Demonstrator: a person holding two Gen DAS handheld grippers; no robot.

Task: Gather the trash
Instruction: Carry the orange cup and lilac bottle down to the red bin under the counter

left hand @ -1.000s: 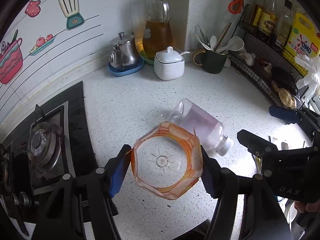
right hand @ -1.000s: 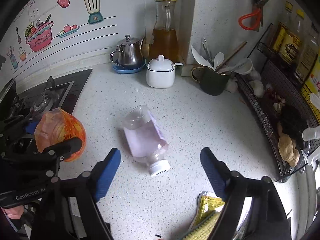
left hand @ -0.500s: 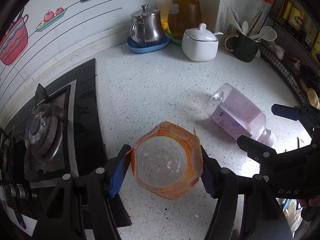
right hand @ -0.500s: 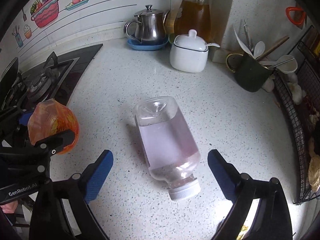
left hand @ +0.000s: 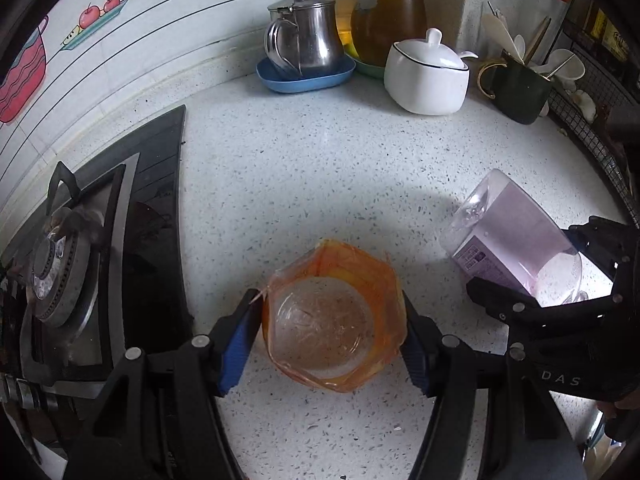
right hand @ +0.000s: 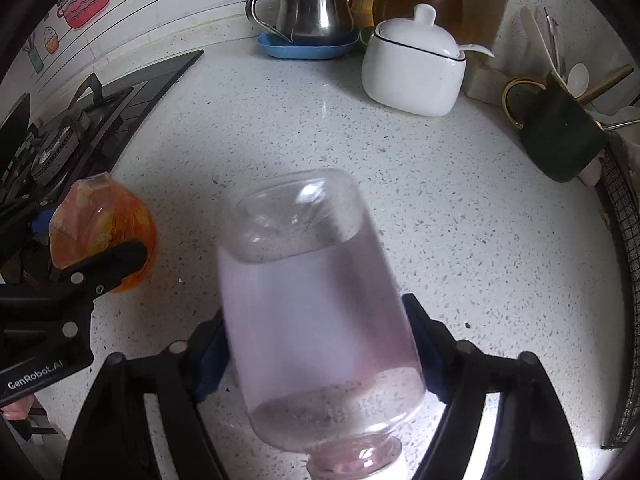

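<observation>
Left wrist: left gripper (left hand: 332,344) clamped on orange cup (left hand: 334,316), held low over the tabletop (left hand: 320,168) beside the stove (left hand: 80,264). Right wrist: right gripper (right hand: 320,344) straddles the lying bottle (right hand: 320,308), jaws just closing, pads at its sides, firm contact unclear. Step: grasping bottle. Next: finish squeeze, lift, carry both to trash.
</observation>
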